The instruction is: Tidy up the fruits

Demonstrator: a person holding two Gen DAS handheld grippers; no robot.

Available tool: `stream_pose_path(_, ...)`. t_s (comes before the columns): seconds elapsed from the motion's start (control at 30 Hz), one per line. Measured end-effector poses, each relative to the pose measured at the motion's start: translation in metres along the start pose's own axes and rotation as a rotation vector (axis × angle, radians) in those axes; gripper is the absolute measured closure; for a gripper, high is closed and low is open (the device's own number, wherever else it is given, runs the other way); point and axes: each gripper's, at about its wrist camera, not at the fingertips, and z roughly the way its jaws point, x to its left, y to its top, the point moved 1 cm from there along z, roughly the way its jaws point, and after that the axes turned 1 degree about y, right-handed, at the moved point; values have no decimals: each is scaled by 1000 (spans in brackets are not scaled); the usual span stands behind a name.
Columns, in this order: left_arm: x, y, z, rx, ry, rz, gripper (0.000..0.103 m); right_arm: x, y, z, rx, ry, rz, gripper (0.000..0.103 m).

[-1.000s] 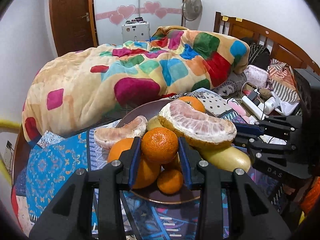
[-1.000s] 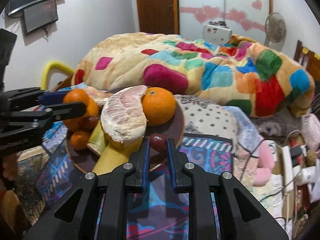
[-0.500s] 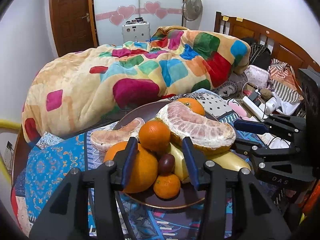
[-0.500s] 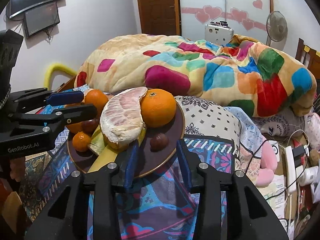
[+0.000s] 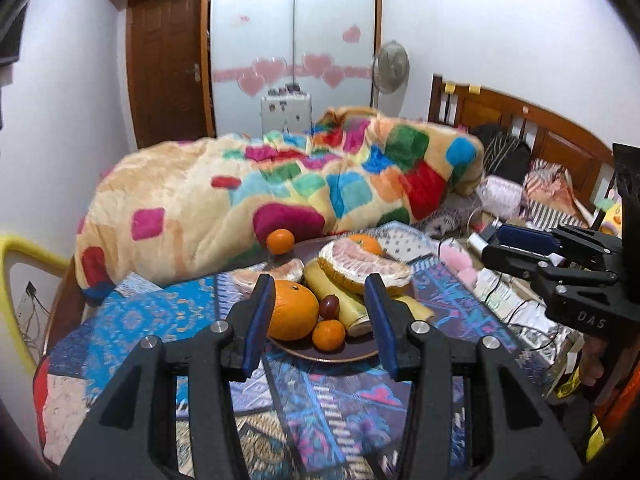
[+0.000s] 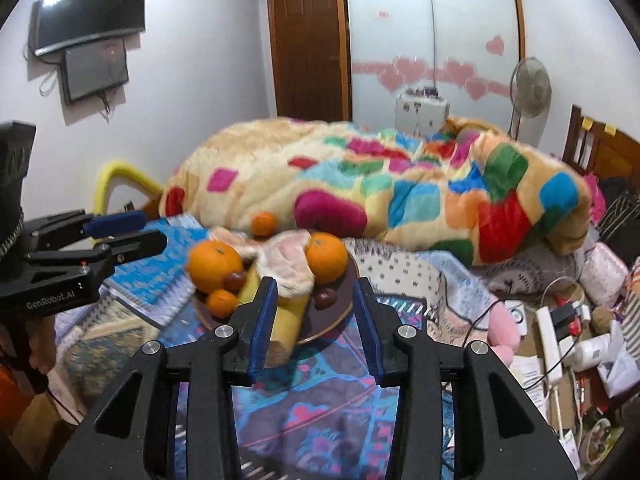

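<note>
A dark round plate on the patterned cloth holds a large orange, a small mandarin, a dark plum, a banana, a peeled pomelo half and another orange. One mandarin sits at the plate's far rim by the blanket. My left gripper is open and empty, pulled back before the plate. My right gripper is open and empty, also short of the plate; a second plum lies there.
A colourful blanket is heaped behind the plate. Cables, a power strip and a pink soft toy clutter the right side. A yellow rail runs at the far left. A wooden headboard stands at the right.
Both grippers have let go of their fruit, opened and drawn back from the plate. The mandarin from my left gripper now sits at the plate's far rim; the plum lies on the plate.
</note>
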Motion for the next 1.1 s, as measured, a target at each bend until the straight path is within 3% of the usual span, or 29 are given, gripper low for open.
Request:
stream_pose_path(0.13,-1,-1,-44,-68,-1,-16,55,23,5,-47,-102,-17,-20,67)
stream_pose_path(0.23,-2,-4,-68,-97,-2,-14,55,36,5,-71,-155,-14,-25,61)
stream_pose_path(0.47,-1,-19,-102,-142,8,-39,55,50,1,-93,-191,-12,-25,60)
stream_pose_path(0.6,1,-28,-122,-202,21,-55,54,54,-4,-113,-271,-26,5,60)
stream_pose_path(0.73,-1,-34,-144,-269,46,-51,47,62,-8,-129,-342,-30,20,50)
stream_pose_path(1.0,-12,-45,-177,-364,84,-24,36,81,-14,-146,-411,-47,6,44)
stream_pose_path(1.1,-14,-47,-185,-388,93,-25,30,86,-17,-151,-428,-51,9,31)
